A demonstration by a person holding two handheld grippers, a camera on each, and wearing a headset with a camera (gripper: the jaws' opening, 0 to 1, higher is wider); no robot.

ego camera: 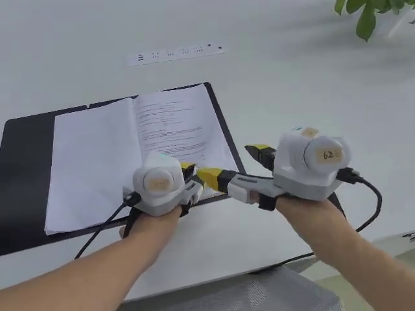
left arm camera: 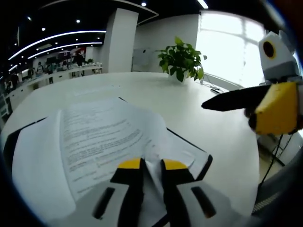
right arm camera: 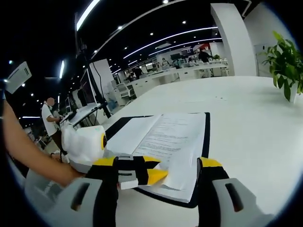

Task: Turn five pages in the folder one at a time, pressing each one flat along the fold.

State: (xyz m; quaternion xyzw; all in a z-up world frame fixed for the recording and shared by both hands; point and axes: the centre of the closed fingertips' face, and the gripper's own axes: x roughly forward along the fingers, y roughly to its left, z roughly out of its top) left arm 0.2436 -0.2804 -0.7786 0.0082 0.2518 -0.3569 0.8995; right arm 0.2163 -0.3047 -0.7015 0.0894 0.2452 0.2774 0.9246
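Observation:
An open black folder (ego camera: 26, 168) lies on the white table, with a blank sheet on its left and a printed page (ego camera: 175, 123) on its right. My left gripper (ego camera: 188, 170) is at the page's lower right corner. In the left gripper view its yellow-tipped jaws (left arm camera: 152, 164) are shut on the paper's edge (left arm camera: 151, 172), just above the folder (left arm camera: 9, 142). My right gripper (ego camera: 235, 163) is just to the right, open wide, its jaws either side of the folder's bottom right corner. The right gripper view has its own jaws (right arm camera: 158, 163) spread, the left gripper (right arm camera: 150, 174) between them, and the page (right arm camera: 175, 137).
A white strip with dark markings (ego camera: 175, 53) lies on the table beyond the folder. A potted plant (ego camera: 363, 16) stands at the far right. Cables trail from both grippers over the near table edge (ego camera: 214, 275). People stand far back in the room (right arm camera: 47, 116).

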